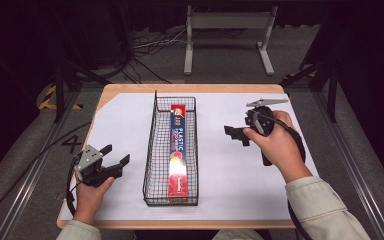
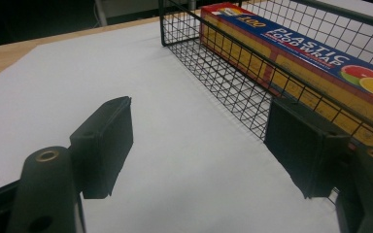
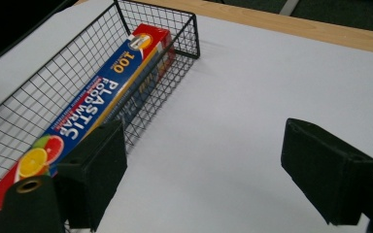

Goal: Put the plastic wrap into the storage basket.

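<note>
A long black wire basket point(image 1: 150, 150) stands lengthwise in the middle of the table. Inside it lies a red and blue box of plastic food wrap point(image 1: 178, 145). My left gripper point(image 1: 116, 154) rests low at the front left, open and empty, its jaws aimed toward the basket's left wall point(image 2: 233, 77); the box point(image 2: 311, 53) shows through the mesh. My right gripper point(image 1: 234, 134) is held right of the basket, also open with nothing between its pads point(image 3: 94, 170). From it I see the basket point(image 3: 39, 97) and box point(image 3: 94, 94) at the left.
A white sheet point(image 1: 220, 170) covers the wooden table point(image 1: 190, 88), whose edge shows at the back. Beyond the table a grey metal stand point(image 1: 227, 30) and cables lie on the floor. Bare sheet lies on both sides of the basket.
</note>
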`<state>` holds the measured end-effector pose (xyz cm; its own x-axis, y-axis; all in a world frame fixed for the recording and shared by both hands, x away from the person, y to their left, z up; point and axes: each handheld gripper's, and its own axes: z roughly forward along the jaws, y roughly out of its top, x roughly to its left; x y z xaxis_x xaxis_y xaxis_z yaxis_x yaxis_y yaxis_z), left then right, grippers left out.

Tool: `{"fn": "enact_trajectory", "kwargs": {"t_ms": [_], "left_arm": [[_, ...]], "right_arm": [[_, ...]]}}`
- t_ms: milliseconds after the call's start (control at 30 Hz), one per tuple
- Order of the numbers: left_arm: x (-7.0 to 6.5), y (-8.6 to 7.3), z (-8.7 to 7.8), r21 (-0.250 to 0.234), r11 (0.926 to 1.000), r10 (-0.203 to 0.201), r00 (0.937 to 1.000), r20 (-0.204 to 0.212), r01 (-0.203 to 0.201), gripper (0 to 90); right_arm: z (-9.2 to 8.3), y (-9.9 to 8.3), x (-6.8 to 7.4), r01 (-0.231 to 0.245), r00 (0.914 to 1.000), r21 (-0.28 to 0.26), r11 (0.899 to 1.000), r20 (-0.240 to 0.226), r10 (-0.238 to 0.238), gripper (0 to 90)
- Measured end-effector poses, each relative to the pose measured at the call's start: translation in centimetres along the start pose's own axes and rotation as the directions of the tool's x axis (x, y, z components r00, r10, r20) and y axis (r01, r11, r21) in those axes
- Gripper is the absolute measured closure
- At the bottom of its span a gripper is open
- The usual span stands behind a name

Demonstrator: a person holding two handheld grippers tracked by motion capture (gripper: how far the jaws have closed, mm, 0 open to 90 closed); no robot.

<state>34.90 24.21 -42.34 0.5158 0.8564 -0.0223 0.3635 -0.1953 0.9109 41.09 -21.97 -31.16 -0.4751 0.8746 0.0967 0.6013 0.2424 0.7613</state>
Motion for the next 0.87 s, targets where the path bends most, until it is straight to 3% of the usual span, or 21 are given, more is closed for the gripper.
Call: {"fn": "enact_trajectory", "kwargs": {"t_ms": [167,267,367,600,867], "left_arm": [[-0.2,-0.2,0.3,0.025,0.9993,0.029,0.9995,-0.010,-0.029,26.2],[-0.2,-0.2,0.3,0.026,0.9993,0.026,0.9996,-0.007,-0.025,26.2],[0.1,-0.4,0.3,0.024,0.9997,0.007,1.0000,-0.004,-0.007,26.1],[0.2,-0.5,0.4,0.027,0.9996,0.012,0.9999,0.004,-0.012,25.9],[0.2,-0.6,0.3,0.031,0.9993,0.022,0.9997,0.007,-0.022,25.7]], "right_arm": [[-0.1,-2.3,-2.1,0.036,0.9994,-0.031,0.999,-0.003,-0.036,16.2],[-0.1,-3.2,-3.0,0.053,0.9986,-0.038,0.998,-0.001,-0.054,16.2],[0.0,-5.1,-4.4,0.068,0.9976,-0.078,0.995,-0.007,-0.069,16.1],[0.3,-8.3,-6.2,0.101,0.9944,-0.119,0.988,-0.020,-0.104,15.8],[0.6,-10.2,-7.5,0.088,0.9957,-0.155,0.984,-0.015,-0.091,15.3]]}}
